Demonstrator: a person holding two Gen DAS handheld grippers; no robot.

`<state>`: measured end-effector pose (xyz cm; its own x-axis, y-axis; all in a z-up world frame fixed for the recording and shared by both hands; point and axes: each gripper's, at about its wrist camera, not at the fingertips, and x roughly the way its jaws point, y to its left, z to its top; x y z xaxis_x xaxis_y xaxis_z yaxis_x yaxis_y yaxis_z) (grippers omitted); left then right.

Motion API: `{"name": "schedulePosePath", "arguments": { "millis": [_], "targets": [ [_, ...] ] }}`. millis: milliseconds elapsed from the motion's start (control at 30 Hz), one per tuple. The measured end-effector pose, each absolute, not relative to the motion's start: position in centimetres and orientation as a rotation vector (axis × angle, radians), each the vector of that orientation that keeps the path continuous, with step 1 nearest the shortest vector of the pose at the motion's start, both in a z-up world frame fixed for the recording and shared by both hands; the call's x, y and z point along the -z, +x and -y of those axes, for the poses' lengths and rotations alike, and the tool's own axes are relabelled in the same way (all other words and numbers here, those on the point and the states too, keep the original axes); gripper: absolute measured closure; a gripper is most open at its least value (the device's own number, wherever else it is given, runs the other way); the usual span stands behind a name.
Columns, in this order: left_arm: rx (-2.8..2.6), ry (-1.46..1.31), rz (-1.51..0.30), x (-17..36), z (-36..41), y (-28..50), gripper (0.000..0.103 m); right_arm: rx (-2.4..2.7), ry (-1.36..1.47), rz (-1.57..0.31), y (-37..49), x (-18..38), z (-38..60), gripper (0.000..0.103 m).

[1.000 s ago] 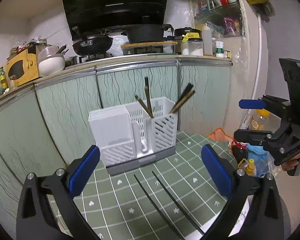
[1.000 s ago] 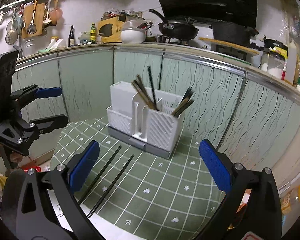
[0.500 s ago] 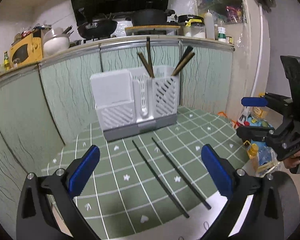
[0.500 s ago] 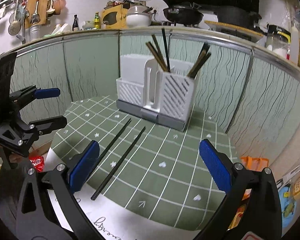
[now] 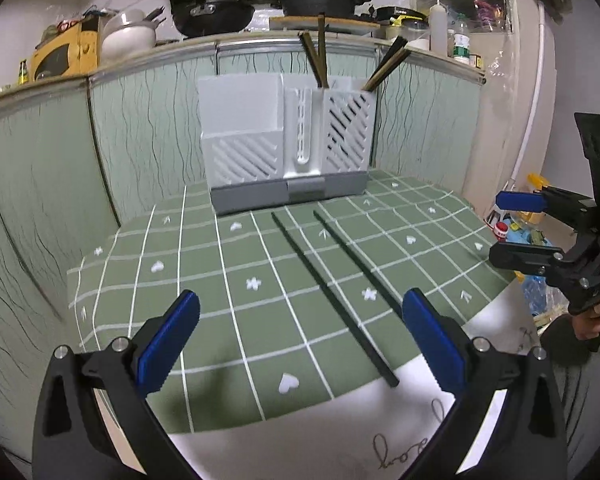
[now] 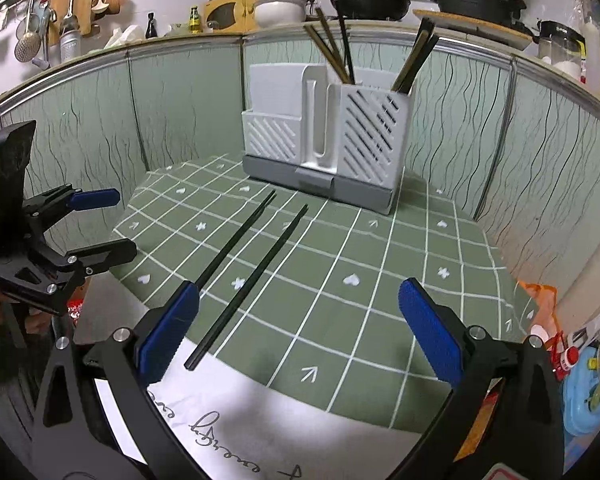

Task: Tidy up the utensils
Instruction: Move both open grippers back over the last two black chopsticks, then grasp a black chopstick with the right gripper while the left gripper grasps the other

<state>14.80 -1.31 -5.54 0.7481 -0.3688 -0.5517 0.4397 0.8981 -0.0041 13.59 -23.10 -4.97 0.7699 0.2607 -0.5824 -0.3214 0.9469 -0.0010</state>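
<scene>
Two black chopsticks (image 5: pixel 332 292) lie side by side on the green checked tablecloth (image 5: pixel 228 264), pointing at a white slotted utensil holder (image 5: pixel 288 144) at the back that holds several chopsticks. They also show in the right wrist view (image 6: pixel 252 276), in front of the holder (image 6: pixel 332 136). My left gripper (image 5: pixel 300 340) is open and empty, low over the cloth's near edge, just short of the chopsticks' near ends. My right gripper (image 6: pixel 296 332) is open and empty, right of the chopsticks' near ends. Each gripper shows in the other's view, the right one (image 5: pixel 516 228) and the left one (image 6: pixel 100 224), off the table's sides.
Green wavy-patterned cabinet fronts (image 5: pixel 60 152) close in behind and beside the small table. A counter above carries pans (image 5: pixel 212 12), a pot and bottles. Bottles and bags (image 6: pixel 580 368) lie on the floor to the right. A white cloth edge (image 6: pixel 260 420) hangs at the front.
Both grippers have come down lower and closer to the tabletop; the chopsticks and holder now look larger and nearer. Both stay open. Nothing on the table has moved.
</scene>
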Motion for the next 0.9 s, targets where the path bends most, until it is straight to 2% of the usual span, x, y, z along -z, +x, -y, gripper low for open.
{"name": "schedulePosePath", "arguments": {
  "millis": [467,533,733,833,900],
  "targets": [
    [0.394,0.127,-0.612,7.3,-0.5,14.7,0.005,-0.34,-0.103,-0.683,14.2,8.4,20.3,0.008],
    [0.38,0.12,-0.618,7.4,-1.3,14.7,0.005,-0.347,-0.103,-0.697,14.4,8.9,19.6,0.01],
    [0.35,0.081,-0.631,7.8,-3.2,14.6,0.005,-0.357,-0.122,-0.747,15.1,10.4,17.5,0.028],
    [0.343,0.058,-0.628,7.8,-3.8,14.6,0.005,-0.348,-0.129,-0.769,15.6,10.9,16.9,0.044],
    [0.342,0.061,-0.629,7.9,-3.8,14.5,0.005,-0.338,-0.125,-0.79,15.8,11.3,16.7,0.061]
  ]
}}
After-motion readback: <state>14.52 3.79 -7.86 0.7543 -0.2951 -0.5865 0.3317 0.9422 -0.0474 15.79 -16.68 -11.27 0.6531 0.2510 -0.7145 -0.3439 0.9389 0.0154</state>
